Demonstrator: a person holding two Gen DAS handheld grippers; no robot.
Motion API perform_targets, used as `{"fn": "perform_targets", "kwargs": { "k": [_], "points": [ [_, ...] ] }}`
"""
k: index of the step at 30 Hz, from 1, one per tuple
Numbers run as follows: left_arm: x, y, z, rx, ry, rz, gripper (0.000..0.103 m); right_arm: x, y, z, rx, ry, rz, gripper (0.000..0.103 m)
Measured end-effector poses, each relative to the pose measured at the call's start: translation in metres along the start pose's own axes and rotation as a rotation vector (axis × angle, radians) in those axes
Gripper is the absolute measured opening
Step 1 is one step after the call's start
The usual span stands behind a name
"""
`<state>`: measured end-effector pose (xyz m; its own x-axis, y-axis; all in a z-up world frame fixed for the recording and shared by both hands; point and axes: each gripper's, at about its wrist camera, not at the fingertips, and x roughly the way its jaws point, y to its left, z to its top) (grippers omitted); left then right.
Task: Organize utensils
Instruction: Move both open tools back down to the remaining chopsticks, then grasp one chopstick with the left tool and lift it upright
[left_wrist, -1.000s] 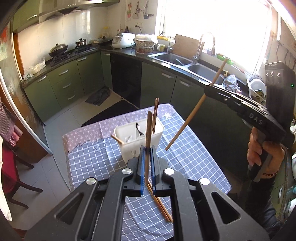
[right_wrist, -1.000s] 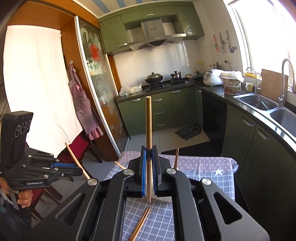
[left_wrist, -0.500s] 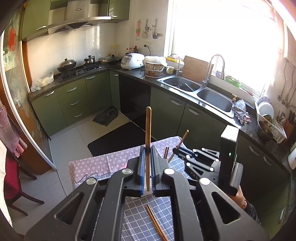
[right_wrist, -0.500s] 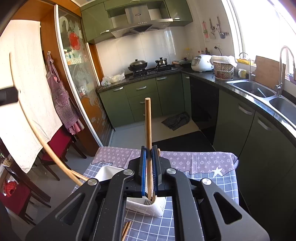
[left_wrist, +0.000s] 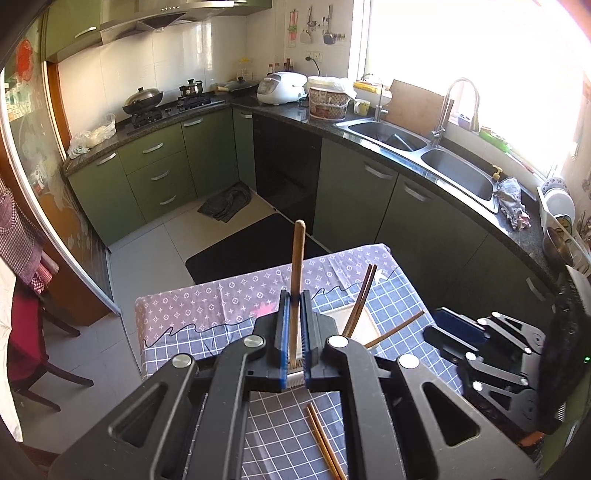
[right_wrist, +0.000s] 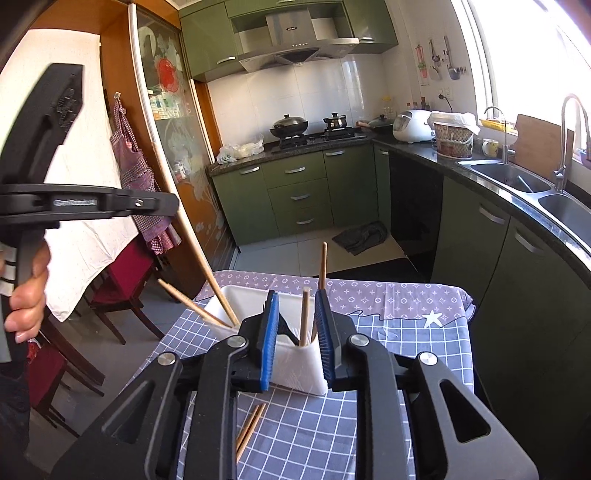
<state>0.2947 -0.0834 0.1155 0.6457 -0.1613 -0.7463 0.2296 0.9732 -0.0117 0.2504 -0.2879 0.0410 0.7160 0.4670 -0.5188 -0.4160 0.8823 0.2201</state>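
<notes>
My left gripper is shut on a wooden chopstick that stands upright between its blue pads. In the right wrist view that chopstick slants down, with its tip inside the left end of the white utensil holder. My right gripper hangs over the holder's near right corner and its jaws are opening. A chopstick stands loose in the holder between the pads, touching neither. Other chopsticks lean in the holder. A pair of chopsticks lies on the cloth in front of it.
The holder stands on a small table with a blue checked cloth. A red chair is to its left. Green kitchen cabinets and a sink counter run along the far side and the right. A person's hand grips the left gripper's handle.
My right gripper sank with its chopstick into the holder, and its jaws have parted off the chopstick. My left gripper moved closer to the holder with its chopstick still clamped.
</notes>
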Motion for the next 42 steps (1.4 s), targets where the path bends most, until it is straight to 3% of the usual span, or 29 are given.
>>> {"fn": "perform_targets", "kwargs": {
  "k": [9, 10, 12, 15, 20, 22, 26, 29, 32, 42],
  "points": [
    [0.036, 0.010, -0.026, -0.028, 0.096, 0.033, 0.006, -0.051, -0.001, -0.068, 0.017, 0.025, -0.016, 0.021],
    [0.035, 0.010, -0.027, -0.032, 0.098, 0.029, 0.007, -0.053, -0.003, -0.075, 0.026, 0.036, -0.016, 0.025],
    [0.028, 0.010, -0.028, -0.041, 0.092, 0.014, 0.013, -0.053, -0.006, -0.091, 0.046, 0.059, -0.022, 0.031],
    [0.006, 0.005, -0.028, -0.037, 0.059, -0.002, 0.028, -0.044, -0.011, -0.111, 0.058, 0.113, -0.034, 0.031],
    [-0.032, -0.004, -0.054, -0.019, 0.042, -0.022, 0.033, -0.014, -0.011, -0.142, 0.069, 0.220, -0.040, 0.031],
    [-0.028, -0.004, -0.078, -0.038, 0.098, -0.040, 0.033, -0.001, -0.009, -0.153, 0.071, 0.260, -0.037, 0.031],
    [0.017, 0.003, -0.141, -0.102, 0.297, -0.075, 0.033, 0.025, -0.006, -0.175, 0.066, 0.329, -0.044, 0.031],
    [0.061, 0.000, -0.183, -0.122, 0.429, -0.085, 0.024, 0.040, -0.006, -0.186, 0.061, 0.369, -0.073, 0.031],
    [0.097, -0.003, -0.214, -0.150, 0.532, -0.104, 0.021, 0.048, -0.011, -0.191, 0.069, 0.393, -0.092, 0.031],
    [0.141, -0.014, -0.225, -0.172, 0.602, -0.080, 0.019, 0.057, -0.017, -0.196, 0.078, 0.408, -0.099, 0.031]
  ]
}}
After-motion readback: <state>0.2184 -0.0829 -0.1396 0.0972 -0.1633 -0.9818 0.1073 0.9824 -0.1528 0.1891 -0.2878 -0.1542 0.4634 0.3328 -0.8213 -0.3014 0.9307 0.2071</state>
